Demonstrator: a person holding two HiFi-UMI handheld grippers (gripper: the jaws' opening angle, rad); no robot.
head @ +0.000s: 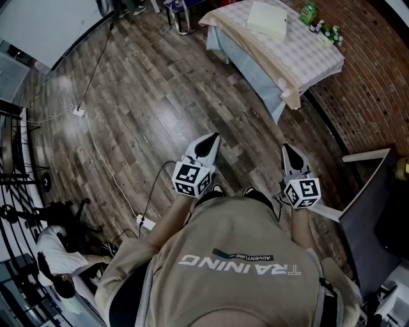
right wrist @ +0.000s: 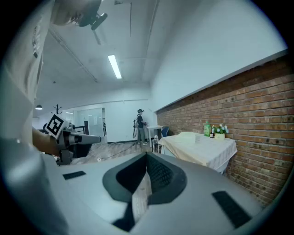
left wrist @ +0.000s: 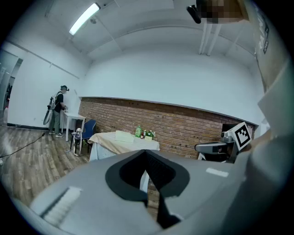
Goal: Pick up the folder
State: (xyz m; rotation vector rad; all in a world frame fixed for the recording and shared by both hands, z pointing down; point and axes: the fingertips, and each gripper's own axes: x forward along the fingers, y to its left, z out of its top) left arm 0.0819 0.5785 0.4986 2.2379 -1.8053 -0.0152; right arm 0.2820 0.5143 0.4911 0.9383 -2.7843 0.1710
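Approaching: we judge this the step in hand. We stand on the wooden floor [head: 147, 96], well apart from the worktop [head: 307, 54], and nothing is grasped yet.
Folder's place: the pale folder [head: 267, 18] lies on the checked cloth, toward the end of the worktop away from the green bottle [head: 309, 13].
Folder's lie: it lies flat, face up. It looks near square from here, so we cannot tell its long axis or which edge is the spine.
Left gripper [head: 208, 145]: its jaws are together with nothing between them, and it is aimed roughly toward the worktop.
Right gripper [head: 291, 156]: its jaws are likewise together and empty.
Next move: we reckon we must walk up to the worktop and part one pair of jaws. A thin flat folder probably needs an edge lifted or slid over the rim before we can pinch it.
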